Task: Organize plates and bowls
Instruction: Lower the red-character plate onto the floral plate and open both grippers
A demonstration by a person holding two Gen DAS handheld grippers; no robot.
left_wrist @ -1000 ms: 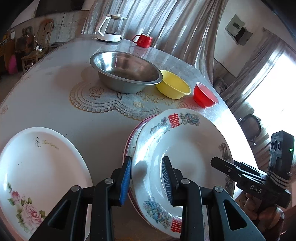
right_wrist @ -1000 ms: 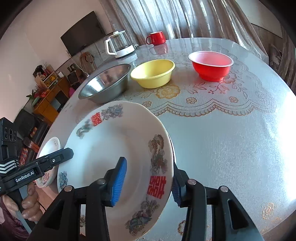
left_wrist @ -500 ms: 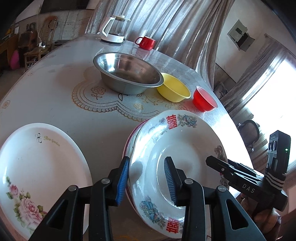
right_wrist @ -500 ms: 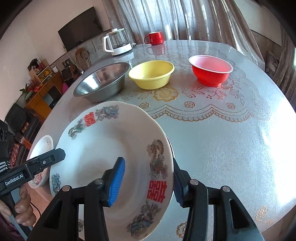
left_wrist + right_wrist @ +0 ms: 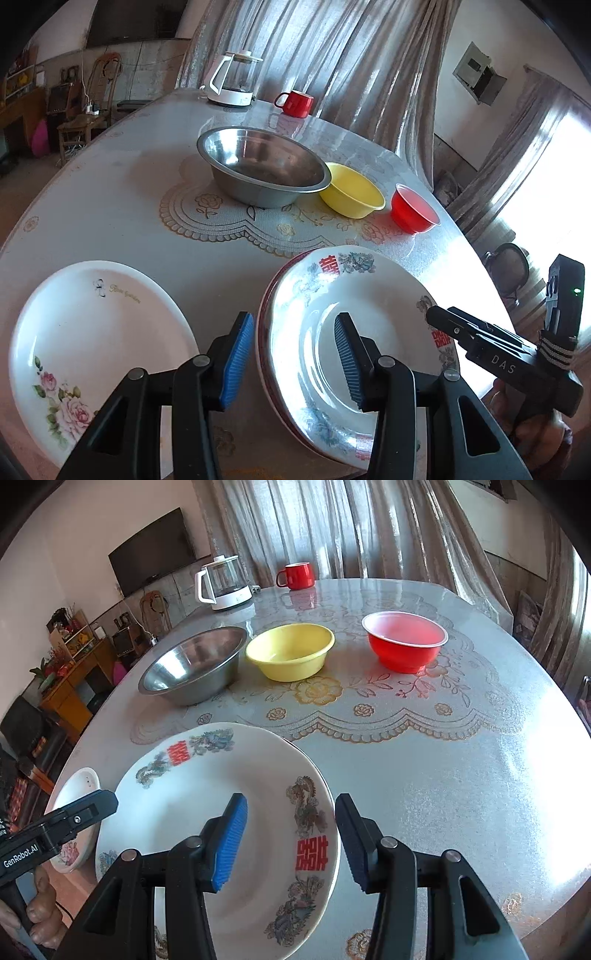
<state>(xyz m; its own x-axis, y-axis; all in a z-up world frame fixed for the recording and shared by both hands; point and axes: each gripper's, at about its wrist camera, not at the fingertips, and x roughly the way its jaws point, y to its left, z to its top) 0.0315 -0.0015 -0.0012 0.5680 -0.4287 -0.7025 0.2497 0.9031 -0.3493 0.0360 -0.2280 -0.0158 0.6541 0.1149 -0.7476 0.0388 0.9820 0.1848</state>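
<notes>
- Two grippers straddle opposite rims of one glossy ceramic plate, a shallow white dish with red double-happiness characters and blue-green dragon prints around its flared lip.
- My left gripper has just been opening; its ribbed blue pads stand clear of the rim on both sides, so the plate is released on that side.
- My right gripper brackets the far rim with a gap at each pad, unclenched, grasping nothing.
- That plate rests on another with a dark red edge, the pair sitting on the near part of the tabletop, which has a pebbled, shiny plastic cover printed with gold lace and roses.
- Beside it to the left lies a smooth white plate with pink roses and script lettering, apart from the stack.
- Farther back stand three round bowls in a row: a wide steel bowl, dull and reflective; a matte yellow bowl touching or nearly touching it; a translucent red bowl just beyond.
- At the far edge sit a glass kettle on a white base and a red enamel mug.
</notes>
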